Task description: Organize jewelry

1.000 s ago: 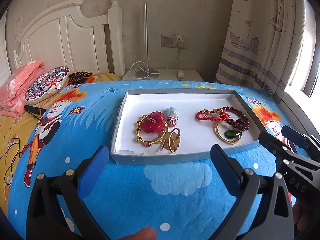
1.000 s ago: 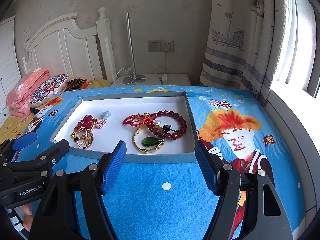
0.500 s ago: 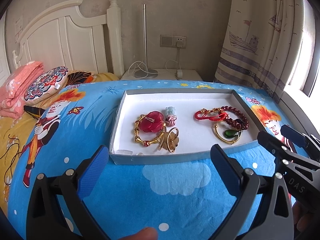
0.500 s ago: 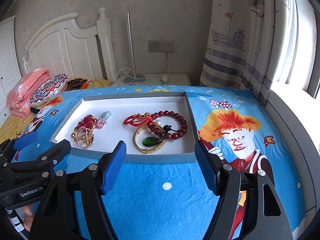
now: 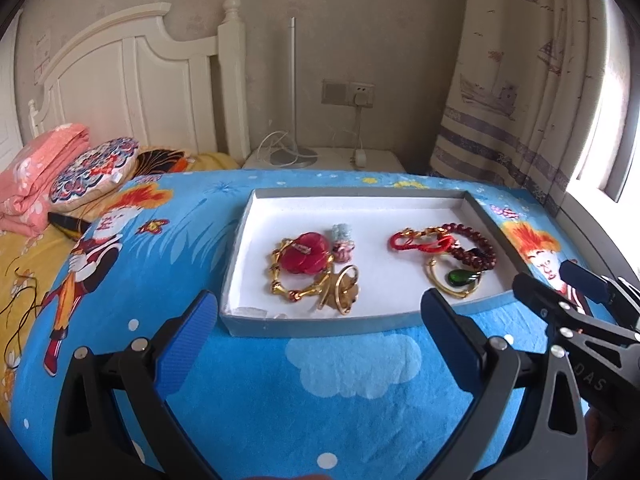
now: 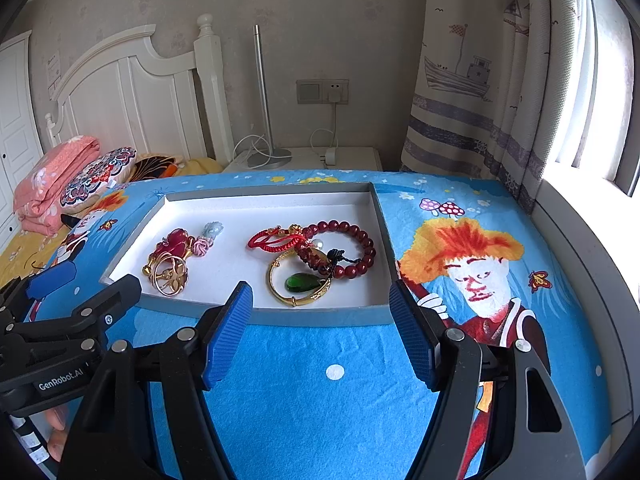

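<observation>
Left gripper [image 5: 320, 332] and right gripper [image 6: 322, 324] hover released before the tray [image 5: 320, 326]. Jewelry [image 6: 316, 258] lies inside

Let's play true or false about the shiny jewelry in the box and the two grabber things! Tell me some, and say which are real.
1. All the jewelry lies inside the white tray. True.
2. The left gripper is holding the dark red bead bracelet. False: it is open and empty, in front of the tray.
3. The green teardrop stone sits inside the gold bangle. True.
4. The right gripper is shut tight. False: its blue pads are wide apart.
5. The tray sits on a bare wooden floor. False: it rests on a blue cartoon cloth.
</observation>
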`<state>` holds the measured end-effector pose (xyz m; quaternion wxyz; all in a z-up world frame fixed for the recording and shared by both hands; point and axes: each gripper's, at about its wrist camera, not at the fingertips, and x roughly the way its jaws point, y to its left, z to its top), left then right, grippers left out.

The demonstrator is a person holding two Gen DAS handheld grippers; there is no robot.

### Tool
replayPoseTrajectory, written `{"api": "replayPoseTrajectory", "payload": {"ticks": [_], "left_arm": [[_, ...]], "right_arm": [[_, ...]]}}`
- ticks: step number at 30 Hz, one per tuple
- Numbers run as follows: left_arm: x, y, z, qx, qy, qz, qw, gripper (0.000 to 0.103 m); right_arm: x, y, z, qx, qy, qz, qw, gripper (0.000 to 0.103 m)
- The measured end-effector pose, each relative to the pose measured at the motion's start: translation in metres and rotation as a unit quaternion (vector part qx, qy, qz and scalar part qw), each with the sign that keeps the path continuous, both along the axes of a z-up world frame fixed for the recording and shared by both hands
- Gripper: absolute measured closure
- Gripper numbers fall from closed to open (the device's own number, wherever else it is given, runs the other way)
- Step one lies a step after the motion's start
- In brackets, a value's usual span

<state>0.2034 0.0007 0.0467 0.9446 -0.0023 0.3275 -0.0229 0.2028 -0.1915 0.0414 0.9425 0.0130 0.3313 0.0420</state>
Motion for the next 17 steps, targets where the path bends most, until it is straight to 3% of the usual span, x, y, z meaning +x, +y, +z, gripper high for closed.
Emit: {"api": "replayPoseTrajectory", "payload": {"ticks": [12, 17], "left_arm": [[0.0057, -0.0030, -0.0026, 0.012, 0.013, 0.015, 0.9997, 0.005], [0.0022, 0.0034, 0.0013, 0.000, 0.012, 0.013, 0.9998, 0.005]], "right_arm": [[-0.0003, 0.0005, -0.0036, 0.000, 0.003, 0.000, 1.000, 0.035], [-0.0015, -0.0004, -0.0034, 0.001, 0.000, 0.000, 1.000, 0.026]]}}
